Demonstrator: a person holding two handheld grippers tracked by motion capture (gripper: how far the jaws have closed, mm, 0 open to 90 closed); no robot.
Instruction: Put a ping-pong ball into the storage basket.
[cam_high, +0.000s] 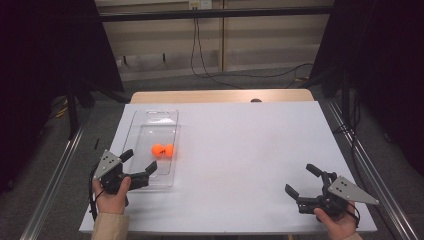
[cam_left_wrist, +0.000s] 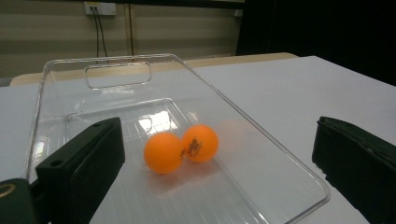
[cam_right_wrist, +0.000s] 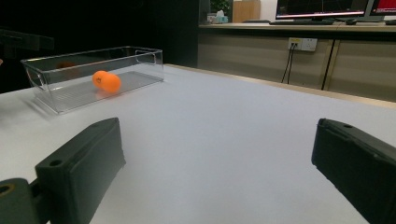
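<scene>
A white table (cam_high: 240, 165) stands before a beige wall with trailing cables, dark curtains on either side. On its left part lies a clear plastic tray (cam_high: 141, 134) holding two orange balls (cam_high: 163, 150), touching each other. My left gripper (cam_high: 138, 163) hovers at the tray's near end, jaws wide apart and empty, pointing at the balls; one jaw sits over the tray, the other outside its wall. My right gripper (cam_high: 302, 180) hangs low over bare table near the right front corner, jaws likewise spread, well apart from the tray. The print on one ball is too small to read.
</scene>
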